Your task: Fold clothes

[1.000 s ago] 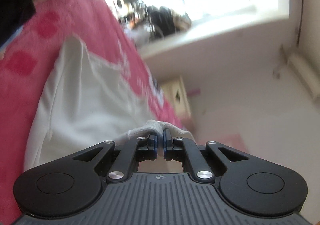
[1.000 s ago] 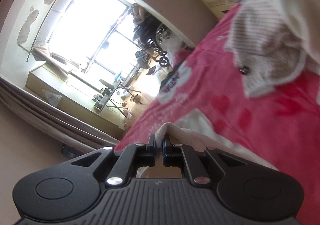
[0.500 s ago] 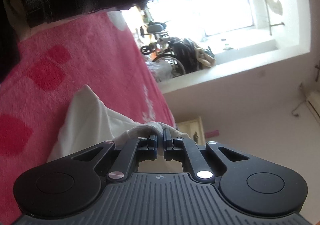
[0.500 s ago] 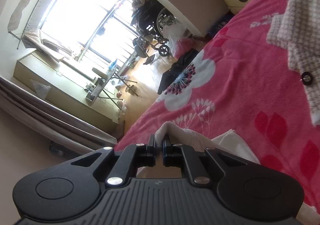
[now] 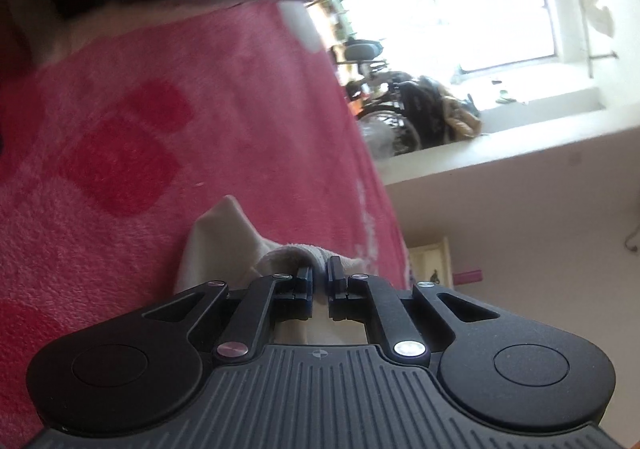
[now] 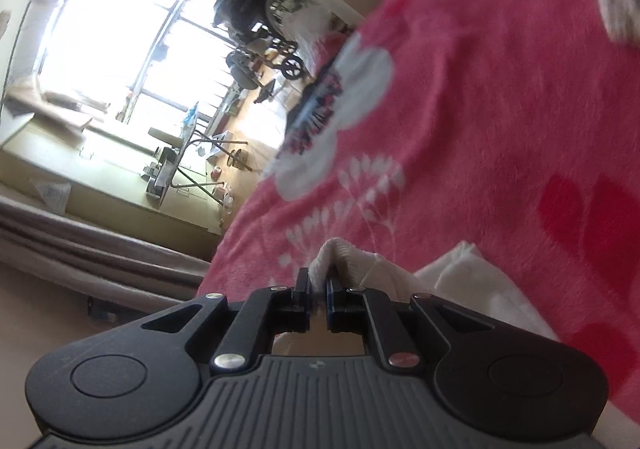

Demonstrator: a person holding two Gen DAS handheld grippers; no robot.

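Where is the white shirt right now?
The white garment is pinched at its edge by both the left gripper and the right gripper, low in each wrist view, over the pink blanket.

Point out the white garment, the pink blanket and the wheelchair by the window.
white garment [image 5: 224, 237], left wrist view, bare fabric left of the pinched fold.
pink blanket [image 6: 480, 97], right wrist view, plain fleece.
wheelchair [image 6: 276, 33], right wrist view, frame above small wheel.

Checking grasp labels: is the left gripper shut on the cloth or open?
Shut on it. The left gripper has its jaws nearly together, with a bunched fold of white cloth pinched between them.
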